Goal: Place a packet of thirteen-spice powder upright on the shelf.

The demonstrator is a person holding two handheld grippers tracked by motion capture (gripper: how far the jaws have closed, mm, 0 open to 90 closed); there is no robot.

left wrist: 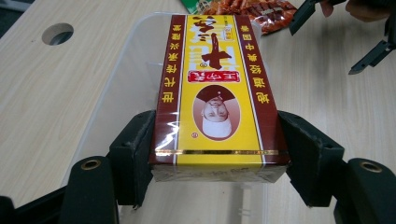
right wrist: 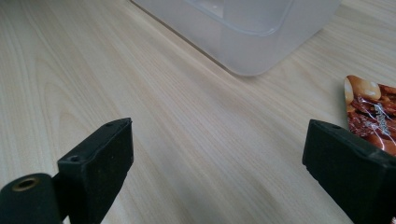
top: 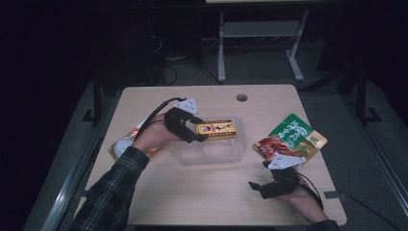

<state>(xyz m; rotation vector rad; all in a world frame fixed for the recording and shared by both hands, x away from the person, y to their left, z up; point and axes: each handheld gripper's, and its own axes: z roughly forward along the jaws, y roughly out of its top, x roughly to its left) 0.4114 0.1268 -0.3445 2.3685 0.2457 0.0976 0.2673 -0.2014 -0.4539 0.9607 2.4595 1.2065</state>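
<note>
Two tools: the left tool (left wrist: 217, 161) pinches the yellow box (left wrist: 212, 93), the right tool (right wrist: 219, 163) is spread wide, holding nothing.

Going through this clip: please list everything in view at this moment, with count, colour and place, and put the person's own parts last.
box: one, yellow and dark red, clamped at one end in the left gripper, above the tub
tub: one, clear plastic, middle of the table
snack bag: one, green and red-brown, on the table right of the tub
packet: one, orange and white, on the table's left side, partly under the left hand
table: one, light wood, with a round hole near its far edge
left gripper: one, black, shut on the box
right gripper: one, black, jaws wide apart over bare table near the snack bag
sleeve: one, dark plaid, on the left forearm
</note>
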